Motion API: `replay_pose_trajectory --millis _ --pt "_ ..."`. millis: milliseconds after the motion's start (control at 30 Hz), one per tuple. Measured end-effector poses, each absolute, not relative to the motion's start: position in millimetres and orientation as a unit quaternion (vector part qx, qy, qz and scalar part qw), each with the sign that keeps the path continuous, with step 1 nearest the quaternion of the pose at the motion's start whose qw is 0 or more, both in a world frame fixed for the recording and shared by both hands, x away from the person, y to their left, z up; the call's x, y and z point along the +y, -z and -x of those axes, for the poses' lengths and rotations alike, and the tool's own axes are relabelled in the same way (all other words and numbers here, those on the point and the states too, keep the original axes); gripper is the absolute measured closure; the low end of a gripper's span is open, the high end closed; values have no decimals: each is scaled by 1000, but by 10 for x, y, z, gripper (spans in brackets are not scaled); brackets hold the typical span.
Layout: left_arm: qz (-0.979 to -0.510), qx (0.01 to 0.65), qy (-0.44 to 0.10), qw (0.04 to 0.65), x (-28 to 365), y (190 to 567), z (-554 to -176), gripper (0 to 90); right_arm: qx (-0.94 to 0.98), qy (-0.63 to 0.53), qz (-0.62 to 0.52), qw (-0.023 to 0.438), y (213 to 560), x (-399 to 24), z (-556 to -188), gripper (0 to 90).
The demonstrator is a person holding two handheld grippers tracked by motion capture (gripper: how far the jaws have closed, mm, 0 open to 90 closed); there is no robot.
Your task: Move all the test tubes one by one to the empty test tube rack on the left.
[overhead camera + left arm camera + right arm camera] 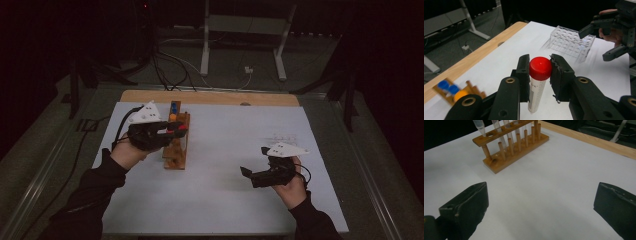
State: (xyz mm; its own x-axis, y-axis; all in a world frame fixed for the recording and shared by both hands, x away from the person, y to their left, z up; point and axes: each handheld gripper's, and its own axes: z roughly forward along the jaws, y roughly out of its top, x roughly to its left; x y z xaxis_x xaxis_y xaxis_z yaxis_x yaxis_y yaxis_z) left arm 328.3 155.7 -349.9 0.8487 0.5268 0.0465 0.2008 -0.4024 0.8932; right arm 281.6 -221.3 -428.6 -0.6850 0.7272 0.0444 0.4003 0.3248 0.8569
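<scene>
L gripper (540, 75) clamped on red-capped centrifuge tube (537, 85), pads at cap level, tube upright, held off the white tabletop (220, 200) just beside wooden tube rack (176, 145). R gripper (541, 202) jaws wide apart, nothing between, over bare table. Clear plastic rack (571, 42) sits near R gripper.

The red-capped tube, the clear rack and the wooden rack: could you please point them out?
red-capped tube (540, 68), left gripper view, on its cap.
clear rack (571, 42), left gripper view, on its top plate.
wooden rack (516, 152), right gripper view, on its base.
</scene>
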Motion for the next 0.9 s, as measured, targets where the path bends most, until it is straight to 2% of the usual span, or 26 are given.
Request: replay_pose_trajectory --millis 400,500,900 --pt "-814 265 -186 481 1842 3708 -3368 716 795 -462 -353 173 4296 -2208 -2824 0" --pt "-800 277 -183 499 1891 3752 -3406 716 795 -463 -352 171 4296 -2213 -2826 0" --pt "-789 290 -184 509 1886 3814 -3493 716 798 -460 -353 166 4310 -2226 -2832 0"
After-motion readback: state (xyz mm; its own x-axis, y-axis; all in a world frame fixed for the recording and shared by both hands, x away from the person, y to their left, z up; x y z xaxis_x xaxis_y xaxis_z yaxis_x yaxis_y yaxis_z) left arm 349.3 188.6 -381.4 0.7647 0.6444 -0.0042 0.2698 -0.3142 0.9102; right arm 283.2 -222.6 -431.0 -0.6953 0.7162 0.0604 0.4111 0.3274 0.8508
